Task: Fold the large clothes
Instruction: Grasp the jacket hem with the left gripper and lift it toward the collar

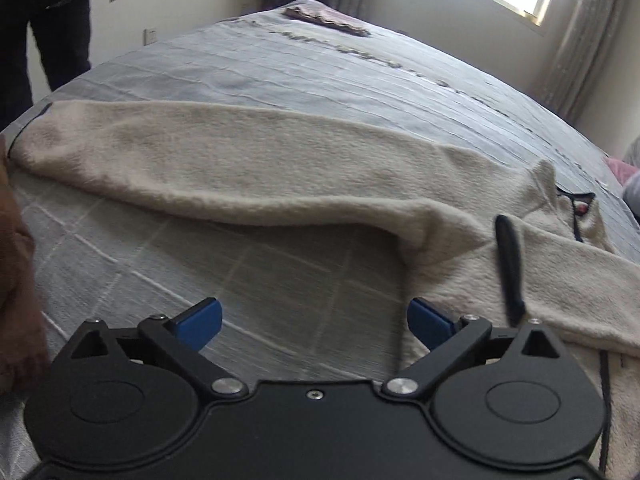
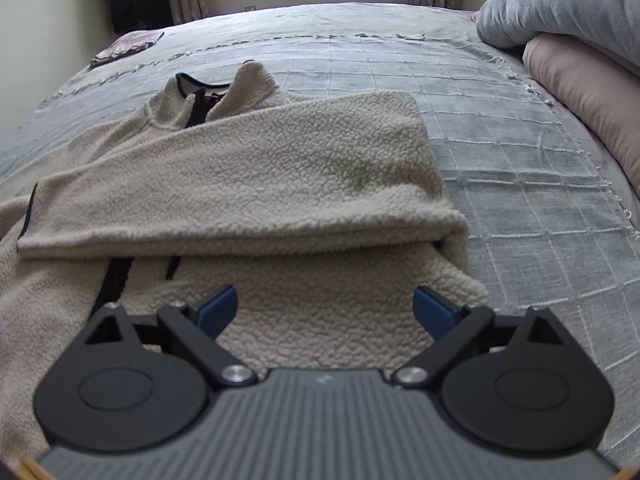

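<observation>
A cream fleece jacket (image 2: 256, 184) is lying spread across the grey checked bedspread (image 2: 520, 184) of the bed. Seen from the right wrist, one sleeve (image 2: 280, 168) is lying folded across the chest, its dark-trimmed cuff sitting at the left edge of the view, and the collar (image 2: 224, 88) with its dark zip is pointing toward the far side of the bed. From the left wrist, the other sleeve (image 1: 224, 160) is stretching out flat to the left over the bedspread, away from the jacket's body.

The left tool (image 1: 314, 322) is hovering over bare bedspread just beside the jacket, its blue pads (image 1: 204, 322) standing wide apart with nothing between them. The right tool (image 2: 326, 314) is hanging above the lower front of the jacket, also spread wide and gripping nothing.

A grey duvet (image 2: 560, 4) is resting on a pink pillow (image 2: 588, 80) at the head of the bed. A small folded cloth (image 1: 324, 20) is lying at the far corner. A person in dark trousers (image 1: 52, 28) is standing beside the bed.
</observation>
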`<state>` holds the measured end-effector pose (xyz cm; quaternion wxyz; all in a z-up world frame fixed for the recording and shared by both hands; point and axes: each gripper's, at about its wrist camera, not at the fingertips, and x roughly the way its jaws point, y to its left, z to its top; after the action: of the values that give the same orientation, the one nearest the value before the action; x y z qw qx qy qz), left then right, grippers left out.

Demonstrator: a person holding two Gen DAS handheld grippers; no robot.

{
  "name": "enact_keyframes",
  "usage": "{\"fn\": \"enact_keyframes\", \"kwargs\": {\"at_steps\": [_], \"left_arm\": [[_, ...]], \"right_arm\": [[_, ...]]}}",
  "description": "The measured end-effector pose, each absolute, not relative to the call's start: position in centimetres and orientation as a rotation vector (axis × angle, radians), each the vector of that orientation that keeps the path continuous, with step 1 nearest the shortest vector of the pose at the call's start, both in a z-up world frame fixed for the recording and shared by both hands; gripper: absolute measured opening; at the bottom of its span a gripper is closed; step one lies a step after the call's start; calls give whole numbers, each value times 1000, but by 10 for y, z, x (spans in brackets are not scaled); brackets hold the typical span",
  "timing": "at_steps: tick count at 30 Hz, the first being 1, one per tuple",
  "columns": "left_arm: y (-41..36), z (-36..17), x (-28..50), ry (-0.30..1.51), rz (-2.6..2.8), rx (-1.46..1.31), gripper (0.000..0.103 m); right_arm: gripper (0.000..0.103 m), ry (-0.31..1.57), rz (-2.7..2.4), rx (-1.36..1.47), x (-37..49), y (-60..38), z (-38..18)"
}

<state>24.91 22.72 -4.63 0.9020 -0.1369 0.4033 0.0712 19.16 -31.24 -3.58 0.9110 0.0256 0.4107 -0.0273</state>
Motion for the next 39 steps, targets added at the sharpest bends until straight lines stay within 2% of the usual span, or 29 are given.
{"fn": "enact_keyframes", "kwargs": {"at_steps": [6,17,18,19,20,21,22,23,31,35,39], "left_arm": [[275,-65,276,842,300,-358,100],[364,-79,318,639,472,-556,96],[367,-80,320,620,498,-567,91],[370,-80,322,608,526,-565,71],[371,-79,324,600,557,-553,46],[373,-78,325,591,560,-554,32],[376,-76,325,578,554,-580,20],[377,-71,324,555,550,-599,16],[309,14,315,335,240,-533,13],[243,50,316,319,27,-489,13],[160,63,315,360,-181,-426,13]], "right_arm": [[97,867,-52,27,192,-306,-37],[97,909,-90,-12,201,-309,-49],[97,911,-90,-16,202,-308,-50],[97,913,-90,-22,203,-307,-51],[97,915,-90,-30,204,-305,-52],[97,917,-89,-38,206,-303,-52],[97,917,-87,-44,207,-302,-52],[97,916,-86,-48,208,-300,-52],[97,883,-85,-53,213,-297,-39],[97,865,-74,-28,215,-298,-32],[97,863,-67,-10,217,-298,-29]]}}
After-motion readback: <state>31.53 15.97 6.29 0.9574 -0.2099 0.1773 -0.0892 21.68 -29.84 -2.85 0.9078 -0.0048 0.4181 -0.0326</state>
